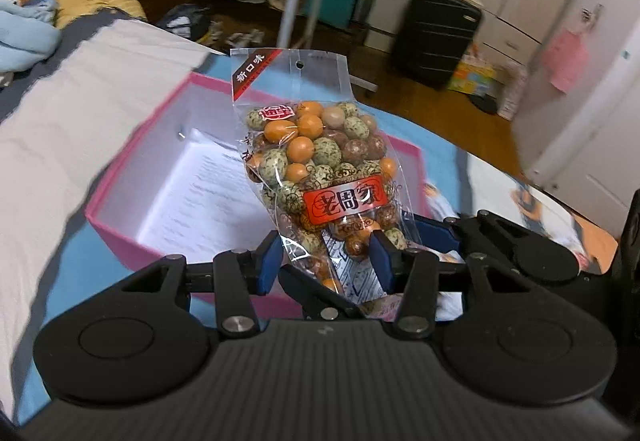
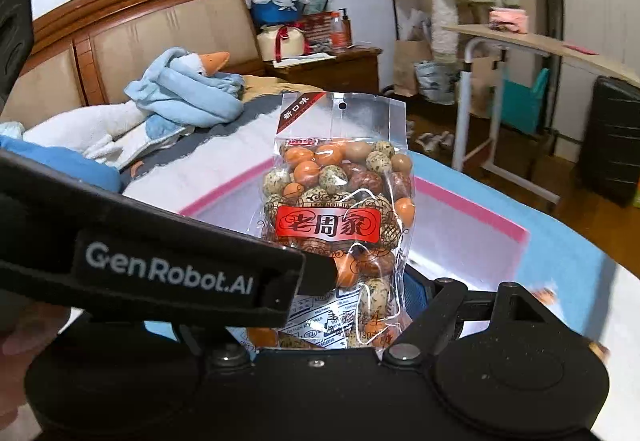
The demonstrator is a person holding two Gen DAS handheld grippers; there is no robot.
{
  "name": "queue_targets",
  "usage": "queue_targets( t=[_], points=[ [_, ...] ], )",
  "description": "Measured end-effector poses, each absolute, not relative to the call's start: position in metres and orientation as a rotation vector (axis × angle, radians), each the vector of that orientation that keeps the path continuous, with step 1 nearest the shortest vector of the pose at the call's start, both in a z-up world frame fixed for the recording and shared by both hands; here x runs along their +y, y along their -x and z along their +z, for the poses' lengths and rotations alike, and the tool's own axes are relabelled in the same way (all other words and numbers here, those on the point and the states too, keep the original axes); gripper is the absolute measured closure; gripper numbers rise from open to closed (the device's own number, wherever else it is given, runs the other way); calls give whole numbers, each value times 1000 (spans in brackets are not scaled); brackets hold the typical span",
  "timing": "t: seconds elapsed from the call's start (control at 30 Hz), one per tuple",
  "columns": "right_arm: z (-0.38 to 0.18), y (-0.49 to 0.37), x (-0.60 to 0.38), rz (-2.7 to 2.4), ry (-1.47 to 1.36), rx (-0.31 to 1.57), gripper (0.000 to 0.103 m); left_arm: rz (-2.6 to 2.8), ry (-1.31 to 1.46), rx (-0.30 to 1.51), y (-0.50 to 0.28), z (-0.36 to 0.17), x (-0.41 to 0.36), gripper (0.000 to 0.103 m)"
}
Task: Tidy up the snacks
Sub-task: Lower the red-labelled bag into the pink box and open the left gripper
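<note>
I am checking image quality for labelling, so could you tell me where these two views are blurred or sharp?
Left wrist view: the snack bag is sharp; the suitcase and wardrobe smear with motion. Right wrist view: the bag is sharp, the pink box rim soft.

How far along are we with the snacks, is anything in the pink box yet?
Done: no snack shows in the pink box; only printed paper lies in the part seen. In hand: the left gripper is clamped on the bottom of the bag of coated peanuts, held upright above the box. The right gripper's state is unclear. Left: lower the bag in and release; a colourful item lies beyond the box.
</note>
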State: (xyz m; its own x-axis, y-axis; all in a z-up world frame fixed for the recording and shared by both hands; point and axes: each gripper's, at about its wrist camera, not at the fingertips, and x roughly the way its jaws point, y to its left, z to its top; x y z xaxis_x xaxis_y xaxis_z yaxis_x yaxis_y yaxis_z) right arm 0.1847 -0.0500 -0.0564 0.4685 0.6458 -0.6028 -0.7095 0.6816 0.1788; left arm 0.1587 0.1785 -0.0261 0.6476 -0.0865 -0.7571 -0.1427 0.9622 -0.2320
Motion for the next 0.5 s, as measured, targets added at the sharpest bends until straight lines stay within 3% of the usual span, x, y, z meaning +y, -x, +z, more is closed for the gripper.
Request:
queue_targets(
  t=[0.5],
  points=[
    [-108, -247, -9, 858, 41, 940, 15, 66, 374, 1018, -228, -86, 222, 54]
  ],
)
